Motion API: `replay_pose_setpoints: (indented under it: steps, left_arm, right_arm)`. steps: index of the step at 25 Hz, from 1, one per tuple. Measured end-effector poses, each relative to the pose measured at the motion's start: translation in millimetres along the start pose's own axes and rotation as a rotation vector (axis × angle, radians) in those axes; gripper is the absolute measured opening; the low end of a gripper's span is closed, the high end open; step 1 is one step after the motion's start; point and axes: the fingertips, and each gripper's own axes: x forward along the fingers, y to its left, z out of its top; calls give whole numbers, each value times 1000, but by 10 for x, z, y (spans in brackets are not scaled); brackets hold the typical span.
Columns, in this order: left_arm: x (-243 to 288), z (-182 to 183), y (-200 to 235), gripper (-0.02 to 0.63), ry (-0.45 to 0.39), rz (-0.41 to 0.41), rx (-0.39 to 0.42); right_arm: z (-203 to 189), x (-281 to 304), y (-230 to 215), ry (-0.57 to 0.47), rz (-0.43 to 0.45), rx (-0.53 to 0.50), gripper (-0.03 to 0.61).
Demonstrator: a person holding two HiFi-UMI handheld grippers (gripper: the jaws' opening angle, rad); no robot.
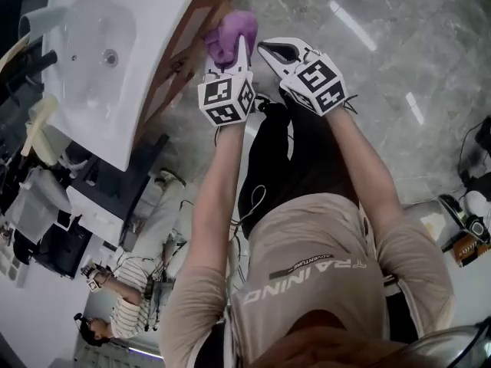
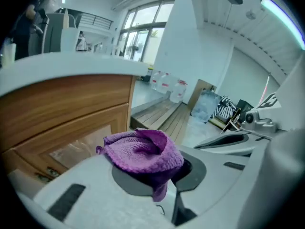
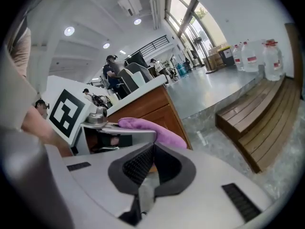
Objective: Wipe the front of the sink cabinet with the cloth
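Left gripper [image 2: 157,171] clamped on the bunched purple cloth [image 2: 140,151], wooden cabinet front [image 2: 62,113] just ahead of its jaws, contact unclear; right gripper [image 3: 151,157] beside it, pinched closed on nothing; wiping likely barely begun, lower panels remaining

The purple cloth [image 2: 143,151] is nubbly knit fabric. The cabinet front [image 2: 66,104] is smooth grained wood; the sink [image 1: 77,90] glossy white.

Left tongs [image 1: 238,52] clamped on cloth [image 1: 229,34] (arm outstretched); right tongs [image 1: 274,53] closed, empty, alongside.
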Motion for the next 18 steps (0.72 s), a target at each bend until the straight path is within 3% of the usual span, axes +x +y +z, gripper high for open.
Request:
replay_pose_setpoints:
  steps: [5, 18]
  left_arm:
    - [-1036, 23, 7, 49, -53, 28, -67]
    - [-2976, 690, 254, 49, -283, 192, -145]
  right_arm:
    - [172, -298, 734, 16, 15, -78, 12]
    - [1147, -668, 2461, 28, 245, -372, 12]
